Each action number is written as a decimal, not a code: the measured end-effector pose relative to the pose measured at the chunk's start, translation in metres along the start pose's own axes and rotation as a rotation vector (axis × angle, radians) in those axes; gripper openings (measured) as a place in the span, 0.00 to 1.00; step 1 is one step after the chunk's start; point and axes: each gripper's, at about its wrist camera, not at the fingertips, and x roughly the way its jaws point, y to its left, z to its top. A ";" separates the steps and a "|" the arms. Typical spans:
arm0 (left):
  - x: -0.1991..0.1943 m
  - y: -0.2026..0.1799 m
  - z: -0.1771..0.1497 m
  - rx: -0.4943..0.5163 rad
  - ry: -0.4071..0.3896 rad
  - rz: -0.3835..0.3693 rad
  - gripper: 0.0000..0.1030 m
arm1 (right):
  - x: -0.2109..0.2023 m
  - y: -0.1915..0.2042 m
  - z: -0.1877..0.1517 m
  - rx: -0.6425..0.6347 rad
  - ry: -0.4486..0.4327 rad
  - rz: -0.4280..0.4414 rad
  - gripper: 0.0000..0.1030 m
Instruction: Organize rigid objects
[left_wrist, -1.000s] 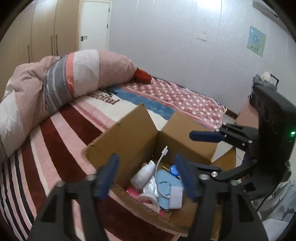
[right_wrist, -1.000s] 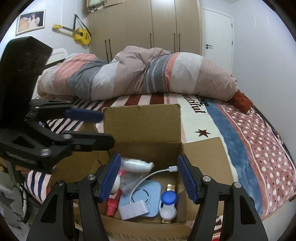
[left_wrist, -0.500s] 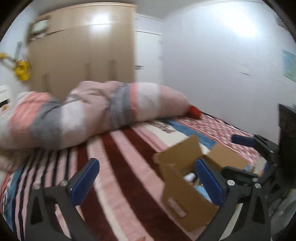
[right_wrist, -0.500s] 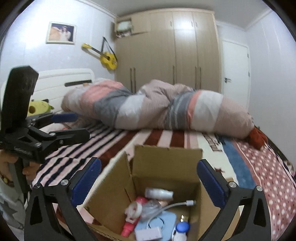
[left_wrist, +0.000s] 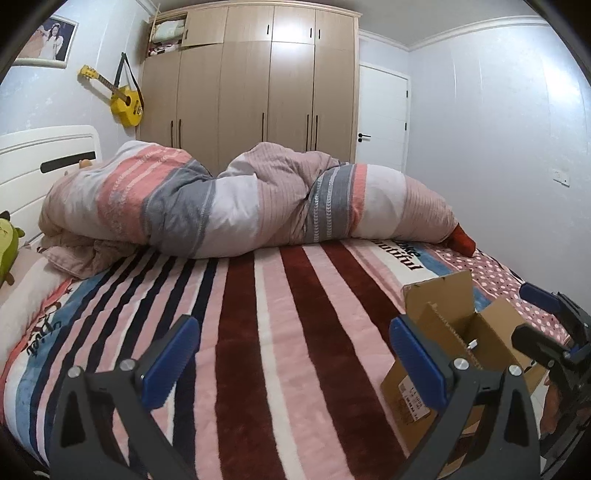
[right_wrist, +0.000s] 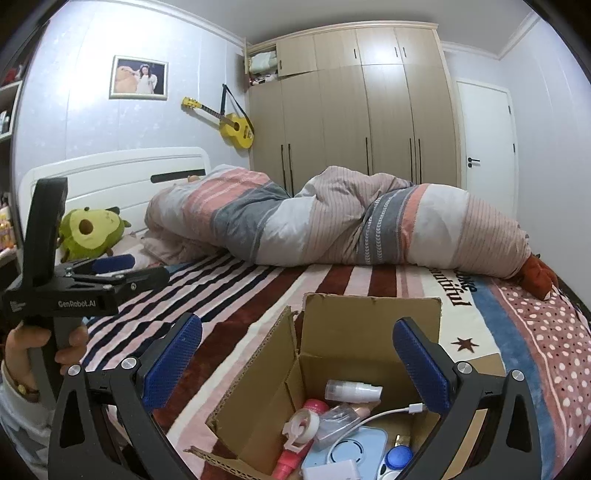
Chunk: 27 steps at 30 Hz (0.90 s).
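An open cardboard box (right_wrist: 369, 325) stands on the striped bed, also low right in the left wrist view (left_wrist: 439, 299). Inside it lie a white spray bottle (right_wrist: 351, 390), a tape roll (right_wrist: 303, 424), a pink bottle (right_wrist: 290, 458), a white cable (right_wrist: 384, 412), a light blue round-patterned device (right_wrist: 351, 452) and a blue-white case (right_wrist: 397, 459). My right gripper (right_wrist: 297, 367) is open and empty above the box. My left gripper (left_wrist: 293, 363) is open and empty over the striped blanket, left of the box; it also shows in the right wrist view (right_wrist: 122, 269).
A rolled striped duvet (left_wrist: 251, 206) lies across the bed's far side. A green plush toy (right_wrist: 90, 230) sits by the white headboard (right_wrist: 110, 177). A wardrobe (left_wrist: 266, 92), a door (left_wrist: 382, 118) and a yellow ukulele (left_wrist: 122, 98) are behind.
Both grippers opened wider and lifted up and back from the box. The left gripper swung left, from over the box to over the striped blanket.
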 end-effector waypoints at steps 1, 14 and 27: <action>0.001 0.002 -0.001 0.000 0.003 -0.001 1.00 | 0.000 0.001 0.000 0.002 0.001 -0.003 1.00; -0.001 0.015 -0.002 -0.015 0.006 0.016 1.00 | 0.002 0.007 0.002 -0.009 0.004 -0.002 1.00; -0.006 0.016 0.002 -0.008 -0.014 0.030 1.00 | 0.002 0.007 0.002 -0.009 0.004 -0.004 1.00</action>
